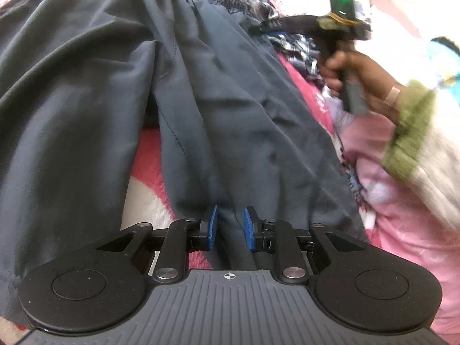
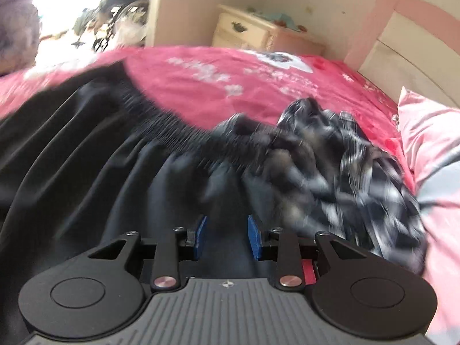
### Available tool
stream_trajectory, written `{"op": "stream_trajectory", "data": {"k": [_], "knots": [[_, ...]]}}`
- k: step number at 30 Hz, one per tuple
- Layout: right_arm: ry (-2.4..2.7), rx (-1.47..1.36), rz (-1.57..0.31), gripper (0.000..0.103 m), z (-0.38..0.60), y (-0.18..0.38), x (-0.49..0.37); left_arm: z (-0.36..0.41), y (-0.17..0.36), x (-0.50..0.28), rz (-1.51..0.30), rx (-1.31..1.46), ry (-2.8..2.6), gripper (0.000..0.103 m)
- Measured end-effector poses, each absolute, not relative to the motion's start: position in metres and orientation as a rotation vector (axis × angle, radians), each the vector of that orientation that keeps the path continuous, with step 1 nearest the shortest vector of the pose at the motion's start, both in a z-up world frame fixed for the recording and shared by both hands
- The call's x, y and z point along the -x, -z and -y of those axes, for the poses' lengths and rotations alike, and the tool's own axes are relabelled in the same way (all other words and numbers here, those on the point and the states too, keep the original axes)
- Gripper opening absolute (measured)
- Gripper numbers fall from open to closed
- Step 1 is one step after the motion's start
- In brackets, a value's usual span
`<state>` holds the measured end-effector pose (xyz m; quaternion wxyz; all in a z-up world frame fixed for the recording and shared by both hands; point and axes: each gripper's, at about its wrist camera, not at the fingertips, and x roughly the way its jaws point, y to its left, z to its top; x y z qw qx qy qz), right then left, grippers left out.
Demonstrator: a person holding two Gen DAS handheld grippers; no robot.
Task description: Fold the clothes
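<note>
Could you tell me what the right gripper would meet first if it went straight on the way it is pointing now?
Most likely the dark trousers: the right gripper points down at their gathered cloth, just short of the elastic waistband. The checked garment lies off to its right. Blur leaves the depth uncertain.

A bed with a red patterned blanket (image 2: 201,86) carries dark trousers (image 1: 86,86) spread flat. A crumpled checked garment (image 2: 345,166) and a pink pillow (image 2: 431,132) lie beside them.

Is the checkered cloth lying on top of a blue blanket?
No, the checkered cloth lies on a red blanket with white prints.
</note>
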<state>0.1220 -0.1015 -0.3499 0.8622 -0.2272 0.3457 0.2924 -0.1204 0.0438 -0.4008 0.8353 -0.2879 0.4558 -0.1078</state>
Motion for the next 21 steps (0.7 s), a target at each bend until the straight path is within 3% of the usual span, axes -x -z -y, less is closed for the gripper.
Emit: {"op": "stream_trajectory", "data": {"k": [5, 8, 10, 14, 19, 21], "knots": [[-0.665, 0.344, -0.737, 0.057, 0.093, 0.350, -0.179, -0.046, 0.404, 0.123, -0.946, 0.620, 0.276, 0.020], [-0.724, 0.309, -0.821, 0.058, 0.085, 0.357, -0.201, -0.048, 0.406, 0.126, -0.954, 0.642, 0.305, 0.020], [-0.732, 0.309, -0.838, 0.054, 0.085, 0.360, -0.207, -0.049, 0.408, 0.130, -0.963, 0.652, 0.311, 0.020], [-0.725, 0.266, -0.809, 0.012, 0.093, 0.354, -0.210, -0.050, 0.410, 0.133, -0.972, 0.657, 0.315, 0.020], [-0.702, 0.217, -0.749, 0.010, 0.105, 0.349, -0.212, -0.050, 0.408, 0.135, -0.967, 0.645, 0.319, 0.020], [-0.695, 0.131, -0.795, 0.018, 0.114, 0.354, -0.219, -0.052, 0.407, 0.137, -0.967, 0.646, 0.319, 0.020]]}}
